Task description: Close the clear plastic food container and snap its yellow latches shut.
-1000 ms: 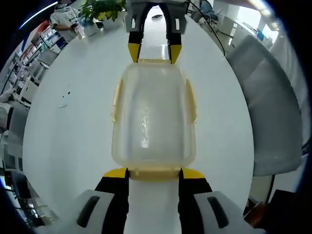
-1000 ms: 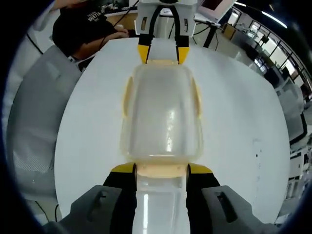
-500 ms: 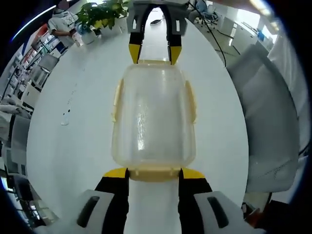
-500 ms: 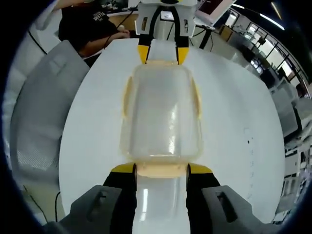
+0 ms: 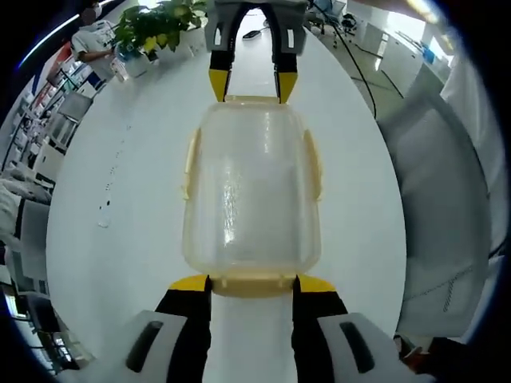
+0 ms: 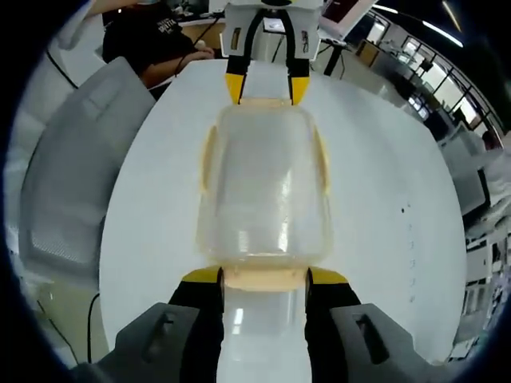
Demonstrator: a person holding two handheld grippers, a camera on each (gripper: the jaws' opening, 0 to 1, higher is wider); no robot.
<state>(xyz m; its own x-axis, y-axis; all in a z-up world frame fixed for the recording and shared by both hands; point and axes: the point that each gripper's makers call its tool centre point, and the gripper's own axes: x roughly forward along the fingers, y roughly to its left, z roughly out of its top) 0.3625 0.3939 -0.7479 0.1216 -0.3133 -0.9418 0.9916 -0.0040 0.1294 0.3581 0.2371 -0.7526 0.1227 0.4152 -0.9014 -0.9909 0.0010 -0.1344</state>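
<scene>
The clear plastic food container (image 5: 251,187) lies lengthwise on the white worktop (image 5: 120,199), lid on, between two opposed grippers. The left gripper (image 5: 251,281) meets one short end, its jaws spread about as wide as that end's yellow latch (image 5: 251,282), tips touching or just beside it; whether they clamp the latch cannot be told. The right gripper (image 6: 263,276) stands the same way at the opposite end latch (image 6: 263,278). Each appears at the far end of the other's view.

Step in hand, as judged: seating the two end latches. The next move probably calls for pressing each latch against the wall.

The side latches (image 5: 313,163) look flat, but their engagement is hard to make out. Background furniture and a potted plant (image 5: 156,20) are distorted.
</scene>
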